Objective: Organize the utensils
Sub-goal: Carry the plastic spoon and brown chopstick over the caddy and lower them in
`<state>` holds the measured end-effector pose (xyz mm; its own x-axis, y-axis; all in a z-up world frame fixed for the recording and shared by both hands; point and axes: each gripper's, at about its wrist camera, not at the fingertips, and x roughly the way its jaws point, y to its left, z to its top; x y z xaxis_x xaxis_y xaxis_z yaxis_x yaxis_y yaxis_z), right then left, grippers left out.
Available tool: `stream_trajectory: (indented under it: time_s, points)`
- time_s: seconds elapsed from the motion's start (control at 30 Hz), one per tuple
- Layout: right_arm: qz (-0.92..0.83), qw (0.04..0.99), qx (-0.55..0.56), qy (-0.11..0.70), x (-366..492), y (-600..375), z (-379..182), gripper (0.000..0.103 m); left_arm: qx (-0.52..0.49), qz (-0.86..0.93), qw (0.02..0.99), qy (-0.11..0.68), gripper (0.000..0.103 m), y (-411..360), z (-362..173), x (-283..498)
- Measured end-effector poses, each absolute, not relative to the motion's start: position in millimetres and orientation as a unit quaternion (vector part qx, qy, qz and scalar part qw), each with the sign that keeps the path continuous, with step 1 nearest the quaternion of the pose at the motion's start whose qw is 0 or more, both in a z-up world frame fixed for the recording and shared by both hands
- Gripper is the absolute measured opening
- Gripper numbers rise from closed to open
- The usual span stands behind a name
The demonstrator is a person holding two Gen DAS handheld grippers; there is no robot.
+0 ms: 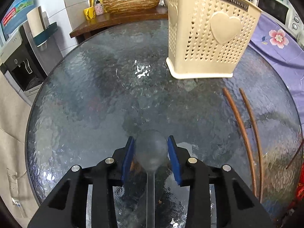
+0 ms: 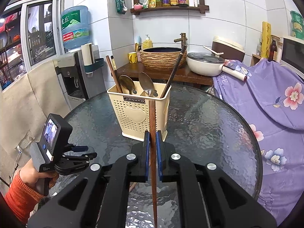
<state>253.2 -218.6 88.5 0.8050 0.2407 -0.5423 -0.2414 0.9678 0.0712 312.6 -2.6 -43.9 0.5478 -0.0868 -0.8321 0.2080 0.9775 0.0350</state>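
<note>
1. Left gripper (image 1: 151,148) sits low over the glass tabletop (image 1: 85,95), its blue pads closed against the bowl of a metal spoon (image 1: 151,152).
2. Right gripper (image 2: 152,146) is clamped on a brown chopstick (image 2: 153,152).
3. Cream utensil holder (image 2: 138,112) stands on the tabletop, with spoons and chopsticks inside.
4. Two chopsticks (image 1: 245,133) lie loose near the holder.

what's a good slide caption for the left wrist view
Left gripper closed around a spoon bowl on the glass table, cream utensil holder and two chopsticks ahead.
</note>
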Motion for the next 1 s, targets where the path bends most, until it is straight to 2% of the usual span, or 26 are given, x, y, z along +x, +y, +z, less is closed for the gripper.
stream_trajectory:
  time_s: [0.47,1.0]
  points:
    - [0.132,0.956,0.003,0.260,237.0,-223.3,107.0,0.007,0.025,-0.110,0.932,0.344,0.035,-4.5,47.8,268.3]
    - [0.141,0.960,0.002,0.242,230.7,-225.2,122.4,0.007,-0.008,-0.136,0.943,0.303,0.035,-10.4,79.4,258.6]
